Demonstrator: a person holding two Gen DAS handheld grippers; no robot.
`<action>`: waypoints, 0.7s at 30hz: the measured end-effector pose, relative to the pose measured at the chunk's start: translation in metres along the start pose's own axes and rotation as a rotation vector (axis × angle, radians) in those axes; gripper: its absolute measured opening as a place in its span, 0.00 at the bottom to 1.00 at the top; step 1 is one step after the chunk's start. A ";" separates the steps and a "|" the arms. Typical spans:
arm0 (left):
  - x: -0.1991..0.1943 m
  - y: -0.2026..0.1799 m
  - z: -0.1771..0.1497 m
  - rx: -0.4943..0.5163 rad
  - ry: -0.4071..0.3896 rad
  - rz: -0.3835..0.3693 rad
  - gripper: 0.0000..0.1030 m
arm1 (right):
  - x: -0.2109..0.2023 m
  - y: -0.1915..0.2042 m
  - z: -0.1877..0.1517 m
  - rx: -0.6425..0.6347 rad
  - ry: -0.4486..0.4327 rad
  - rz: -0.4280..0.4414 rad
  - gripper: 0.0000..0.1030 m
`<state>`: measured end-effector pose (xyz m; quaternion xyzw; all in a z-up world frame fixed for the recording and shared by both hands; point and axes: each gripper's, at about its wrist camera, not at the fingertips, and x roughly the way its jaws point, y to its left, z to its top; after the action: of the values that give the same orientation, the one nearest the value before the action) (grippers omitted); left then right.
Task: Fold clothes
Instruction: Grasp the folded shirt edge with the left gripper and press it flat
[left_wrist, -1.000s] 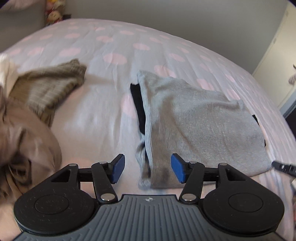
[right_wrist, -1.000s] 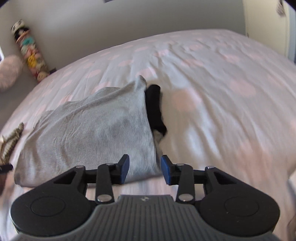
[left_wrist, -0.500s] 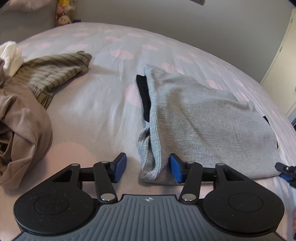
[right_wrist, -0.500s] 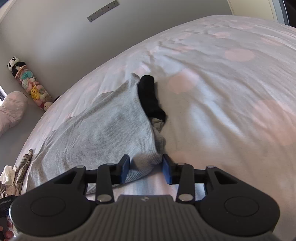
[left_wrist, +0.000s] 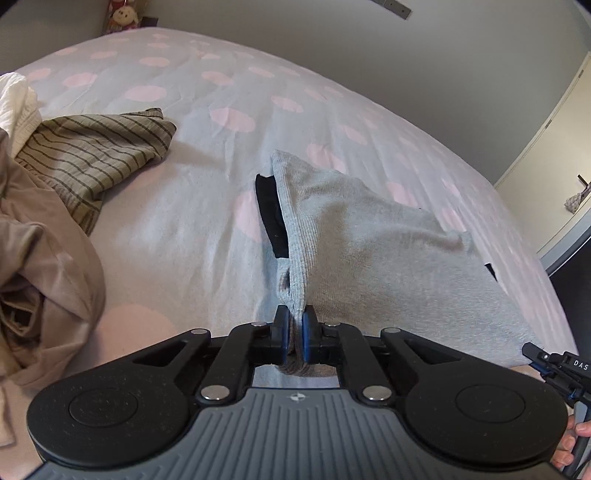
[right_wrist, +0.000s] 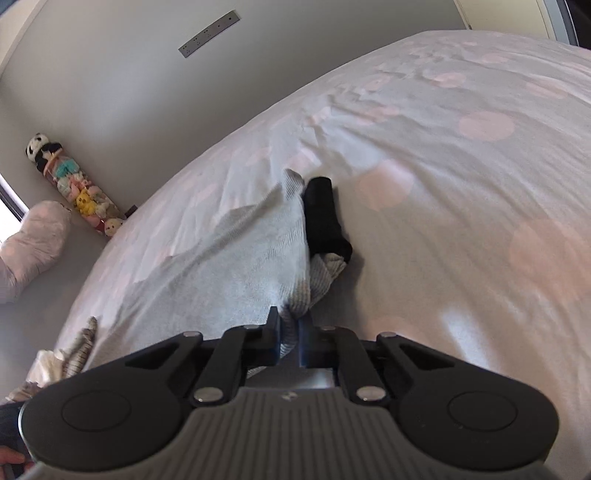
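Bed (left_wrist: 184, 206); grippers (left_wrist: 294, 325) pinching grey garment (left_wrist: 369, 240)

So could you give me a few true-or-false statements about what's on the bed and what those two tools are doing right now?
1. The left tool has pinched an edge of the grey garment. True.
2. The right tool hangs open with nothing between its pads. False: its jaws are closing, with grey fabric between them.
3. A black garment lies under the grey one, showing at its edge. True.
4. The striped garment lies on top of the grey one. False: it lies apart, off to the side.
5. The bedspread is plain white. False: it has pink dots.
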<state>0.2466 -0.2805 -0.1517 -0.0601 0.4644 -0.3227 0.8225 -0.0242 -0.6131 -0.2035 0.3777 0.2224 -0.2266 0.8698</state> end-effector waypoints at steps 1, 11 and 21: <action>-0.007 0.000 0.002 -0.004 0.019 0.001 0.05 | -0.007 0.003 0.001 0.006 0.002 -0.002 0.09; -0.076 0.002 -0.030 0.013 0.172 0.009 0.05 | -0.096 0.009 -0.032 0.044 0.053 -0.026 0.09; -0.116 -0.004 -0.091 0.132 0.252 0.064 0.05 | -0.173 0.008 -0.097 -0.057 0.105 -0.086 0.09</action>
<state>0.1300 -0.1973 -0.1165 0.0500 0.5435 -0.3314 0.7696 -0.1786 -0.4957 -0.1623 0.3545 0.2901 -0.2372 0.8567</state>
